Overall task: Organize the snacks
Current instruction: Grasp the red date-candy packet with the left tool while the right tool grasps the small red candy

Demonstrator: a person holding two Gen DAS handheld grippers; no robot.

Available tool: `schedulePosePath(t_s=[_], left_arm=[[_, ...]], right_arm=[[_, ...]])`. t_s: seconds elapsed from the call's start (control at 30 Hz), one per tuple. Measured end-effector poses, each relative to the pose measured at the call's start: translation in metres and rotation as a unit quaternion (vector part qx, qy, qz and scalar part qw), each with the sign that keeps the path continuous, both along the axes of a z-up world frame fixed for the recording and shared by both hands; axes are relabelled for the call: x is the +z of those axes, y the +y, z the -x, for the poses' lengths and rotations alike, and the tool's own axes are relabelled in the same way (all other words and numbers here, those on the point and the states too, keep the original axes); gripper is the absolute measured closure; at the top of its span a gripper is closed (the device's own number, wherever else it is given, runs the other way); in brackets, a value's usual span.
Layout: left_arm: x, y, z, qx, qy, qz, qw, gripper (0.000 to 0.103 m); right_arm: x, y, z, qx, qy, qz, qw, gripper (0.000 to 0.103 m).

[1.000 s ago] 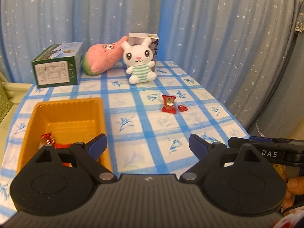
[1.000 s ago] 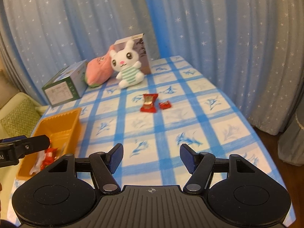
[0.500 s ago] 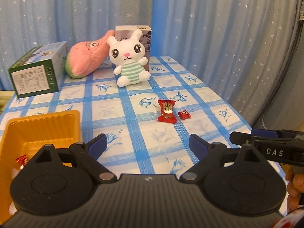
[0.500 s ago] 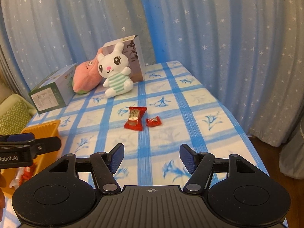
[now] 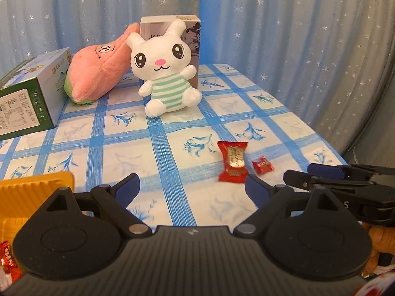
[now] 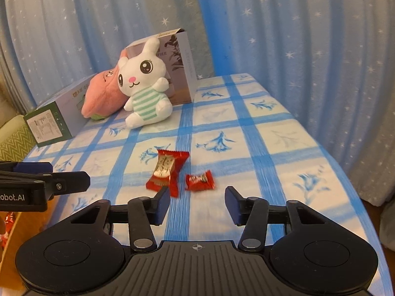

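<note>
Two red snacks lie on the blue-checked tablecloth: a large red packet and, to its right, a small red candy. My right gripper hovers just short of them. Its jaws are closing with nothing between the pads, and the small candy lies just ahead of the gap. My left gripper stands open and empty, left of the packet. The orange tray shows at the lower left of the left wrist view, with red candies inside it.
At the back stand a white bunny plush, a pink plush, a green box and a grey box. Blue starred curtains hang behind and to the right. The table's right edge drops off near the snacks.
Both grippers have moved forward and down toward the two red snacks, which now look larger and nearer. The orange tray has slid toward the lower left. The right jaws stand narrower.
</note>
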State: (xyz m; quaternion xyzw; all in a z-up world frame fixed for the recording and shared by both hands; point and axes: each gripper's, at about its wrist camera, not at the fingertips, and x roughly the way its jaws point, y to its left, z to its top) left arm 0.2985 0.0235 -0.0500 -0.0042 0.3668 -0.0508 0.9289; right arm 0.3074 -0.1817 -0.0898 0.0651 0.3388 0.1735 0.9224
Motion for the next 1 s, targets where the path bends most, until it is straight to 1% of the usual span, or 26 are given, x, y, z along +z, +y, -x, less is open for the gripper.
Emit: schedulePosePath(t_s=[0.1, 0.3, 0.43, 0.5, 0.57, 0.6, 0.67, 0.8, 0.93, 1.0], left_arm=[[-0.005, 0.002, -0.012, 0.000, 0.003, -0.001, 1.0000, 0.012], [-0.013, 0.005, -0.024, 0.002, 0.008, 0.002, 1.0000, 0.012], [-0.017, 0.006, -0.029, 0.002, 0.011, 0.004, 0.9999, 0.012], [-0.019, 0.006, -0.030, 0.002, 0.013, 0.005, 0.9999, 0.012], [-0.020, 0.006, -0.031, 0.002, 0.014, 0.006, 0.9999, 0.012], [-0.021, 0.005, -0.032, 0.002, 0.015, 0.007, 0.9999, 0.012], [-0.023, 0.004, -0.034, 0.000, 0.017, 0.010, 0.9998, 0.012], [-0.025, -0.007, -0.038, -0.012, 0.016, 0.009, 0.9998, 0.013], [-0.031, -0.018, -0.046, -0.024, 0.016, 0.021, 0.9994, 0.016], [-0.036, -0.024, -0.051, -0.027, 0.019, 0.026, 0.9991, 0.021]], right_arm=[[-0.009, 0.003, -0.017, 0.004, -0.004, 0.000, 1.000, 0.055], [-0.026, 0.010, -0.042, 0.009, 0.001, 0.007, 1.000, 0.056], [-0.037, 0.018, -0.052, 0.020, 0.002, 0.027, 0.999, 0.057], [-0.042, 0.023, -0.054, 0.029, 0.005, 0.040, 0.999, 0.066], [-0.045, 0.028, -0.052, 0.037, -0.001, 0.055, 0.998, 0.069], [-0.045, 0.029, -0.050, 0.039, -0.005, 0.060, 0.997, 0.074], [-0.042, 0.028, -0.050, 0.037, -0.008, 0.059, 0.998, 0.079], [-0.033, 0.019, -0.049, 0.018, -0.013, 0.046, 0.999, 0.079], [-0.023, 0.005, -0.047, -0.006, -0.017, 0.029, 0.999, 0.080], [-0.019, -0.002, -0.046, -0.021, -0.018, 0.026, 0.999, 0.080]])
